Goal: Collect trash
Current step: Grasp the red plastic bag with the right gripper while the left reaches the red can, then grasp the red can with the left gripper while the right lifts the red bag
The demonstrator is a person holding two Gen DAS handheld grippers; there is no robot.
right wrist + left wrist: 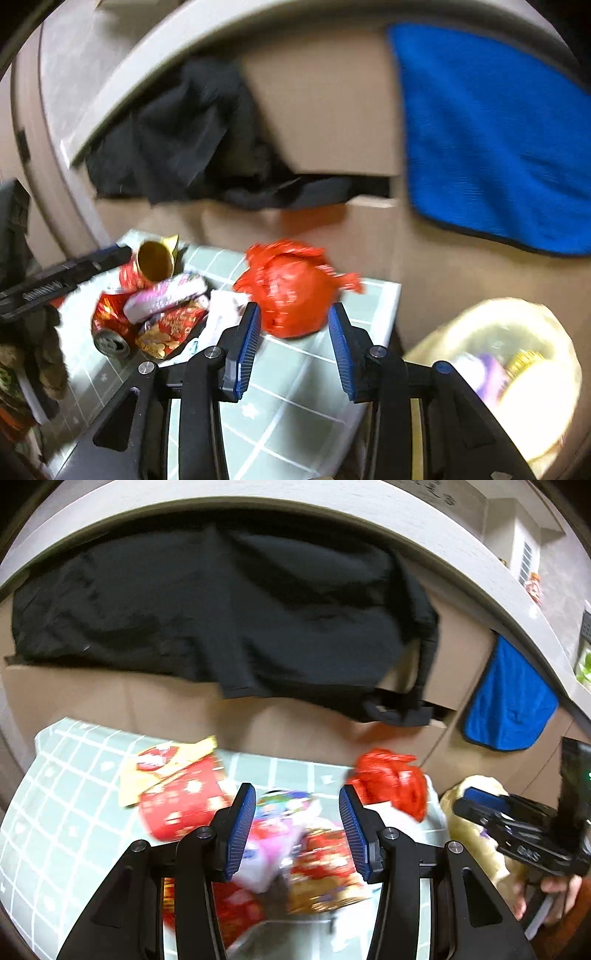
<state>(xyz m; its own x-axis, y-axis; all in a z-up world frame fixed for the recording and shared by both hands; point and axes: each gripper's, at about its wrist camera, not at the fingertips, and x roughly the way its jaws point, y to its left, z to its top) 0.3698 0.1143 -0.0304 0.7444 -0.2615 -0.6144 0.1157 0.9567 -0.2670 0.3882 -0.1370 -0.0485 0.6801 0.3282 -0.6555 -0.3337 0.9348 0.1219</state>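
A heap of trash lies on a small table with a pale green checked cloth point(295, 373). In it are a red tube with a gold inside point(155, 262), a pink wrapper point(166, 295), a red snack bag point(170, 328), a crushed can point(110, 341) and white paper. A knotted red plastic bag point(291, 284) sits near the table's right edge. My right gripper point(293, 310) is open, its tips on either side of the bag's near end without pressing it. My left gripper point(296, 794) hangs open over the pink wrapper point(280, 834) and snack bag point(325, 867), and holds nothing. Both views are blurred.
A bin lined with a pale bag point(517, 369) stands right of the table and holds some trash. Behind the table is a beige cabinet with a black cloth point(221, 609) spilling from an open drawer and a blue towel point(491, 129) hanging at the right. A counter edge runs above.
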